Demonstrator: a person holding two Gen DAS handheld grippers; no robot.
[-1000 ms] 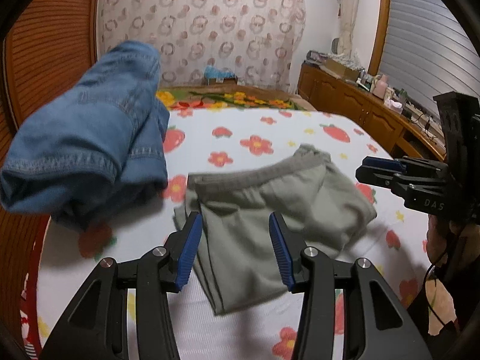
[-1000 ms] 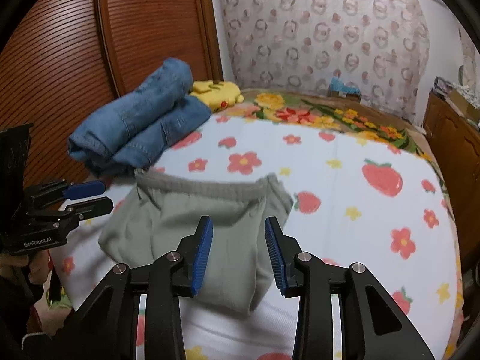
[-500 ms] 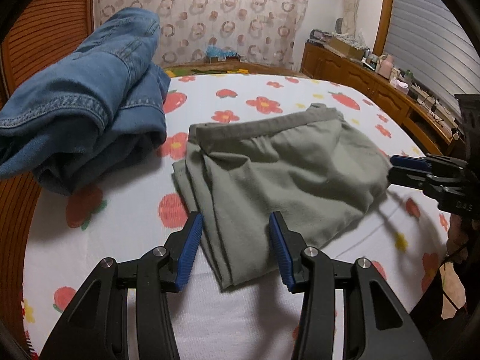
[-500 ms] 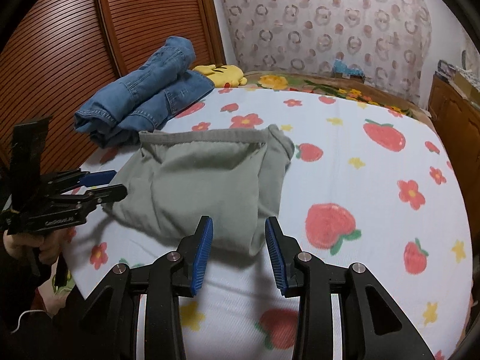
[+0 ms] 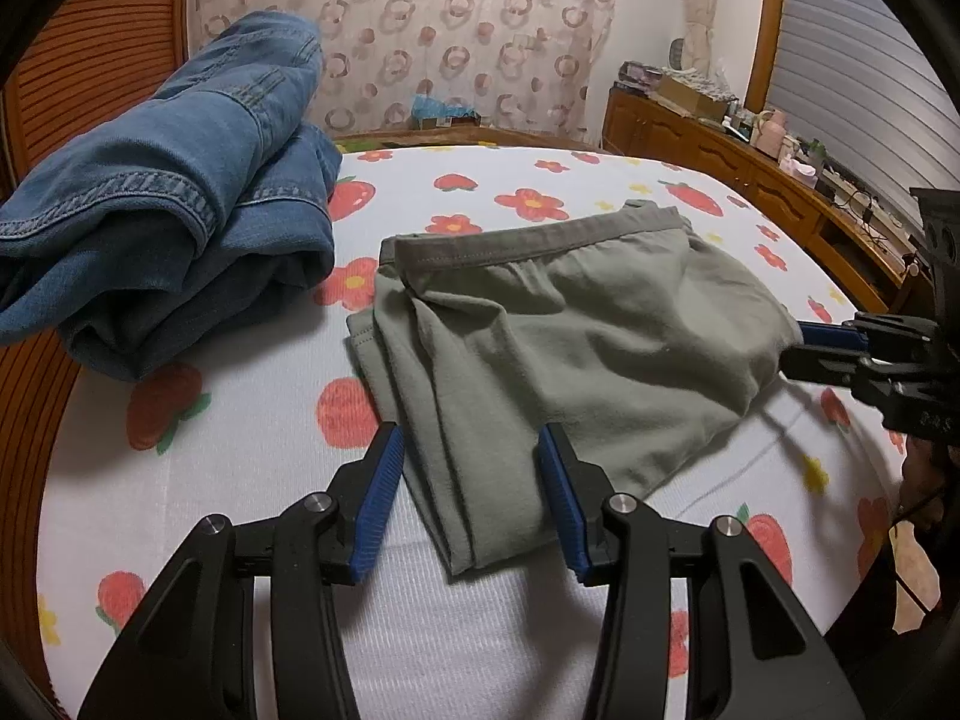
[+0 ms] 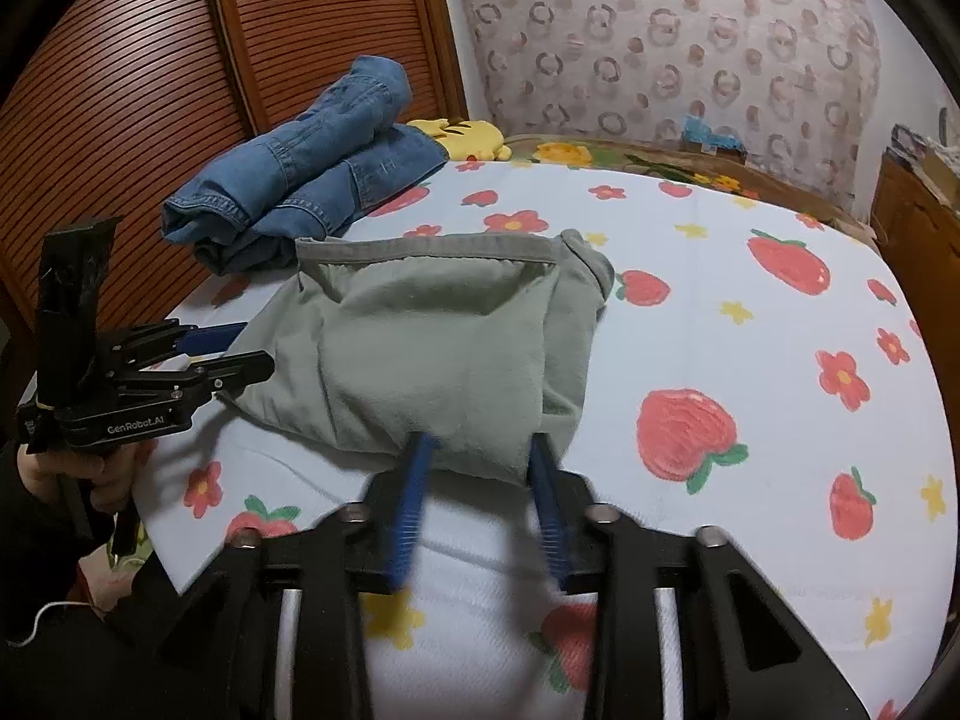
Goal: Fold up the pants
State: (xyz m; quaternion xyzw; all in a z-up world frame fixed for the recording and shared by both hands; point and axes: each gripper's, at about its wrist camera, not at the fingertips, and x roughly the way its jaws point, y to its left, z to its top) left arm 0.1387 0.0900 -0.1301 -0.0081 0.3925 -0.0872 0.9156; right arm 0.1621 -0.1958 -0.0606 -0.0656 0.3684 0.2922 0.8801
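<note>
Folded grey-green pants [image 6: 438,348] are seen lying on a strawberry-print bedsheet [image 6: 750,396]. The right gripper [image 6: 480,456] is held spread at their near edge, while the left gripper [image 6: 240,348] is placed against their left edge. Folded jeans [image 6: 306,174] are stacked at far left.

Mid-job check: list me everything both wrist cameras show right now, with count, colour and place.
Folded pants: one, grey-green, mid-bed, waistband on the far side.
Jeans: one bundle, blue denim, on the bed's edge by the wardrobe.
Plush toy: one, yellow, behind the jeans.
Bedsheet: one, white with strawberries and flowers.
Wardrobe doors: brown, slatted, beside the bed.
Curtain: one, pale with ring pattern, far wall.
Sideboard: brown wood, cluttered top, along the window side.
Left gripper: black with blue pads, jaws open, straddling the pants' near corner.
Right gripper: same colours, jaws open at the pants' near edge.
</note>
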